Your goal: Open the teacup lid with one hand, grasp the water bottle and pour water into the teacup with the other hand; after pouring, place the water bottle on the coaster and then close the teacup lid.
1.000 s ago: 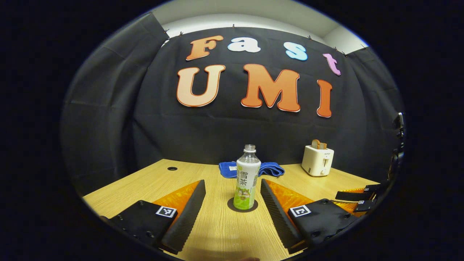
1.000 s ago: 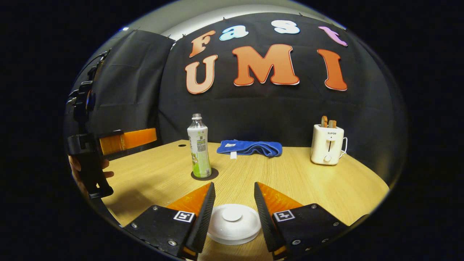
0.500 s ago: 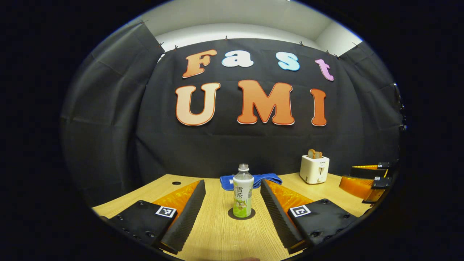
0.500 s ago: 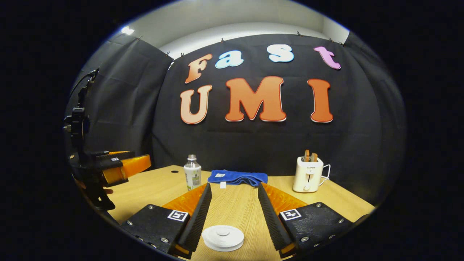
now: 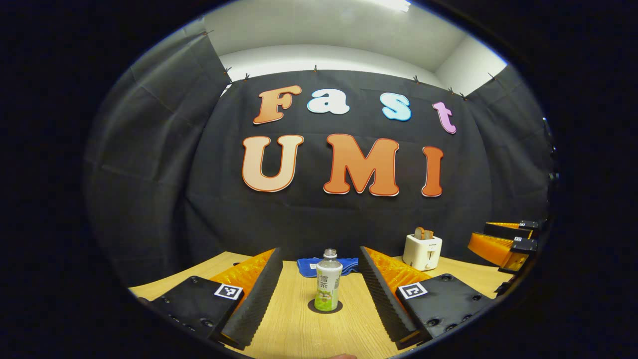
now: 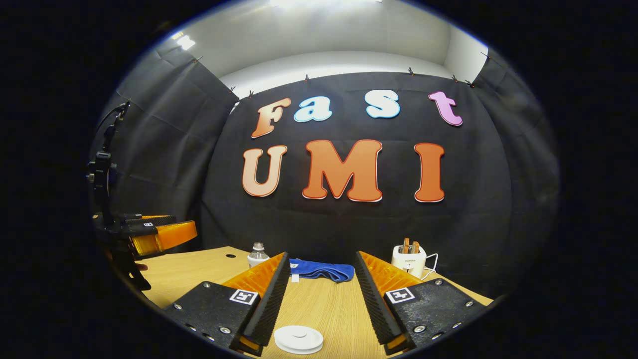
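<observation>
The water bottle (image 5: 327, 287), clear with a green label and no cap, stands upright on a dark round coaster (image 5: 325, 305) on the wooden table. My left gripper (image 5: 319, 264) is open, its fingers wide either side of the bottle and well short of it. In the right gripper view the white teacup lid (image 6: 298, 339) lies low and near, between and below the fingers of my open right gripper (image 6: 319, 267); the cup under it is hidden. The bottle's top (image 6: 257, 253) peeks past the left finger. Each gripper also shows at the other view's edge: left gripper (image 6: 149, 234), right gripper (image 5: 503, 239).
A blue folded cloth (image 6: 319, 270) lies at the back of the table (image 5: 299, 329). A white toaster (image 5: 421, 252) with bread slices stands at the back right, cord trailing. A small round hole (image 6: 230, 256) marks the table's far left.
Both grippers have pulled back and tilted up: the bottle, the lid and the table sit lower and smaller in view. The bottle stays on the coaster and the lid stays put.
</observation>
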Tool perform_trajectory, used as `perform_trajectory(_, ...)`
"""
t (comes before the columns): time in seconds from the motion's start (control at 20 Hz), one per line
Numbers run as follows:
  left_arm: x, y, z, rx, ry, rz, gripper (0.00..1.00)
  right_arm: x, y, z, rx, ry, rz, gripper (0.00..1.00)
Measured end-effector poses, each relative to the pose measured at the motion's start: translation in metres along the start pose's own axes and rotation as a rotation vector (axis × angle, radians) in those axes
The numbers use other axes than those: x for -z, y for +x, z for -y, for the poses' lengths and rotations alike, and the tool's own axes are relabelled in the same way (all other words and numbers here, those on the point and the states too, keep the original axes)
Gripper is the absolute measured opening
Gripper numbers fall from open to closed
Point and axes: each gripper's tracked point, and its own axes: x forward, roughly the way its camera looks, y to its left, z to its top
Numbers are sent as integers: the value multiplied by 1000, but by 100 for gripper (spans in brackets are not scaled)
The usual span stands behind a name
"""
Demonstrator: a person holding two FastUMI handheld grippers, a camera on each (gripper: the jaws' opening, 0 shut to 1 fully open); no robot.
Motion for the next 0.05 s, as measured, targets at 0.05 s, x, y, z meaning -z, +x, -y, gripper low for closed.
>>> perform_trajectory(0.05, -4, -1, -3, -5, 8, 2, 96, 0, 0, 0, -2, 0, -2, 78)
